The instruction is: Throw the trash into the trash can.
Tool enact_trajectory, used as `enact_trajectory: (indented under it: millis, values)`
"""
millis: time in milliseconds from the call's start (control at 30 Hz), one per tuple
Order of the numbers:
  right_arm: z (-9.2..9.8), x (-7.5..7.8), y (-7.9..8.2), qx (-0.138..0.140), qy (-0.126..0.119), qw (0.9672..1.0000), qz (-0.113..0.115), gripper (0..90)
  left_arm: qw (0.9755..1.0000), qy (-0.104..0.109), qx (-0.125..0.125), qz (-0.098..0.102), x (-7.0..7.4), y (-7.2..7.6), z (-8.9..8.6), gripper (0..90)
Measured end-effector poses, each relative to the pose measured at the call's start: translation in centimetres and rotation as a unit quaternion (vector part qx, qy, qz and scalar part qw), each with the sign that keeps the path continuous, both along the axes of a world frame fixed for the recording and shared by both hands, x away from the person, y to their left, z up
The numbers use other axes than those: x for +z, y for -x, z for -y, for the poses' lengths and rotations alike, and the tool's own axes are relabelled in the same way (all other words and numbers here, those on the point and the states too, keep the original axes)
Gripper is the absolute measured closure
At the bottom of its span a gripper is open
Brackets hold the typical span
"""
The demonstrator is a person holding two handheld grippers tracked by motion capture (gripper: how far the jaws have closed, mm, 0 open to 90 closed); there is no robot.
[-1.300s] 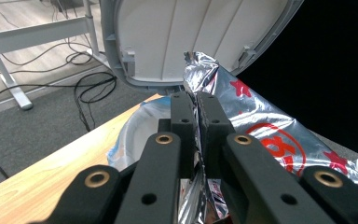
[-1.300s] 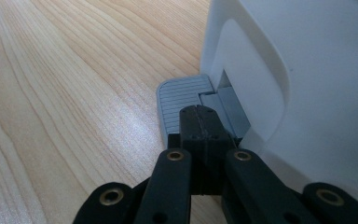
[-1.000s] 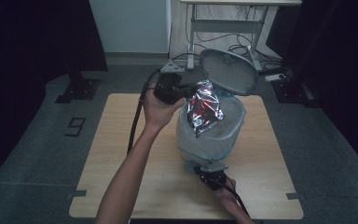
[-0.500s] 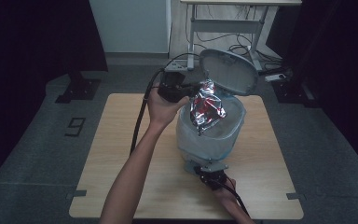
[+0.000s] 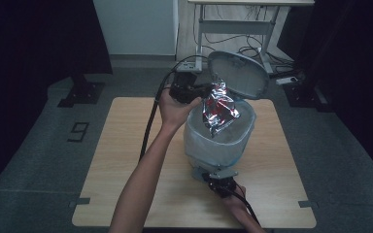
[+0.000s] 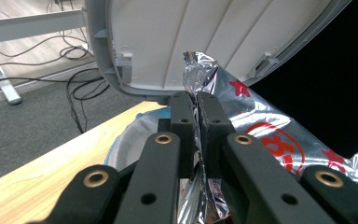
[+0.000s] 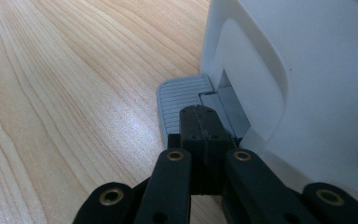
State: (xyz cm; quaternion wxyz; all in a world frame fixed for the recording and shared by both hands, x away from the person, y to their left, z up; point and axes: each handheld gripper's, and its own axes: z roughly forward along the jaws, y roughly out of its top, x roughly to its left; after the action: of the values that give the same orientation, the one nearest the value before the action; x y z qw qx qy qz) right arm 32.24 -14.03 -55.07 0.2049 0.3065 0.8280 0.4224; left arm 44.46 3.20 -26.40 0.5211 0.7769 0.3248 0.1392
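Fingers of left gripper [image 5: 200, 90] still pinch foil bag [image 5: 219, 108]; bag unmoved above bin [image 5: 218, 141].

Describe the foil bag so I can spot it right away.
On the wooden table stands a pale pedal bin with its lid raised. Over its open mouth hangs the foil bag, pinched by the left gripper: crinkled silver with red print, the only shiny thing there.

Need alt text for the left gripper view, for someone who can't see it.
The left tool, jaws shut, pinches a crinkled silver foil snack bag with red print above the lined pale grey plastic pedal bin. The bin's raised white lid stands behind; the light wooden table lies lower left.
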Motion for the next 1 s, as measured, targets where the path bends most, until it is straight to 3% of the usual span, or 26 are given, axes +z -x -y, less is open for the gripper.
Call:
enact_trajectory:
  millis: [233, 300, 333, 500, 1000]
  values:
    - [0.0, 0.0, 0.0, 0.000, 0.000, 1.0000, 0.000, 90.0, 1.0000, -0.004, 0.002, -0.001, -0.6, -0.2, 0.4, 84.9]
    - [0.0, 0.0, 0.0, 0.000, 0.000, 1.0000, 0.000, 90.0, 0.9999, -0.009, -0.001, -0.005, -0.9, -0.5, 0.5, 78.3]
    - [0.0, 0.0, 0.0, 0.000, 0.000, 1.0000, 0.000, 90.0, 0.9999, -0.009, -0.001, -0.007, -1.0, -0.5, 0.6, 69.7]
    - [0.0, 0.0, 0.0, 0.000, 0.000, 1.0000, 0.001, 90.0, 0.9998, -0.019, 0.002, -0.005, -1.4, -0.3, 0.5, 54.9]
    - [-0.1, 0.0, 0.1, 0.001, 0.005, 1.0000, 0.005, 90.0, 0.9997, -0.022, -0.006, -0.008, -2.0, 1.5, -2.4, 47.9]
